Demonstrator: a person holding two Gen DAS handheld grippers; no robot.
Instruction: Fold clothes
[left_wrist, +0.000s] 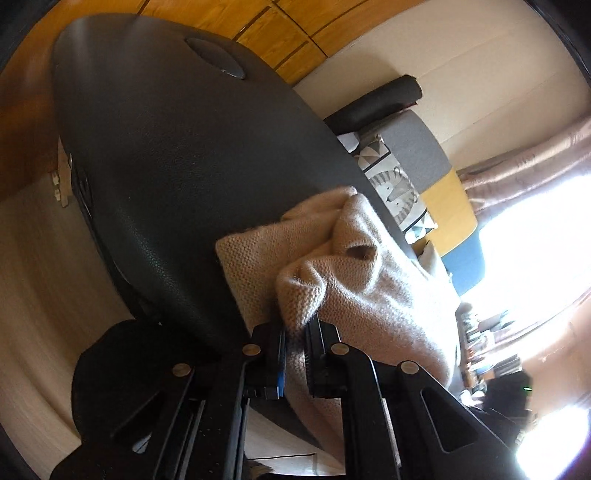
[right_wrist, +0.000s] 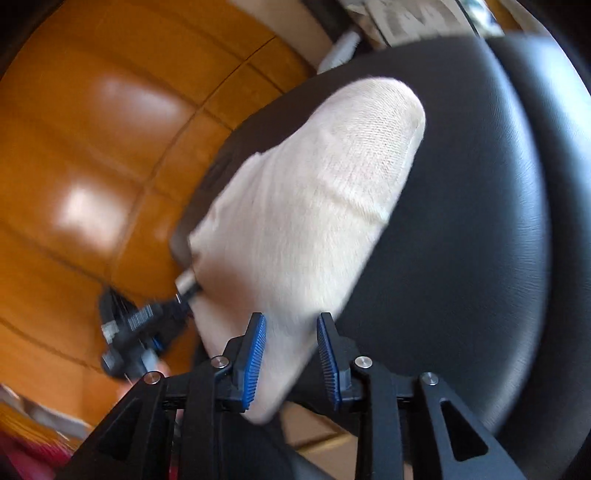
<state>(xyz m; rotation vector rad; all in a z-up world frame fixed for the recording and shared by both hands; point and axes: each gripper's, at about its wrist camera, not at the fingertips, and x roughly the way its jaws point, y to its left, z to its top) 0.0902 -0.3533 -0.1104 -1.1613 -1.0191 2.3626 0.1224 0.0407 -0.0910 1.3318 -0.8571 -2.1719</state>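
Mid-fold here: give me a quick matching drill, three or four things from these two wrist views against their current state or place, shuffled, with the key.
Things:
1. left tongs
2. right tongs
3. beige knit garment
4. patterned cushion

States or places:
A. open, pads apart with cloth between them
B. lying on the black padded surface
C. shut, pinching a fold of knit
D. on the sofa behind the black surface

Pairs: 1-C, 2-A, 3-B, 4-D

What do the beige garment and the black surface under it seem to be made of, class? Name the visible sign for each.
Beige garment: knitted, probably wool-like yarn; visible stitch loops and a fuzzy, matte nap.
Black surface: likely leather or faux leather; fine pebbled grain with soft sheen.
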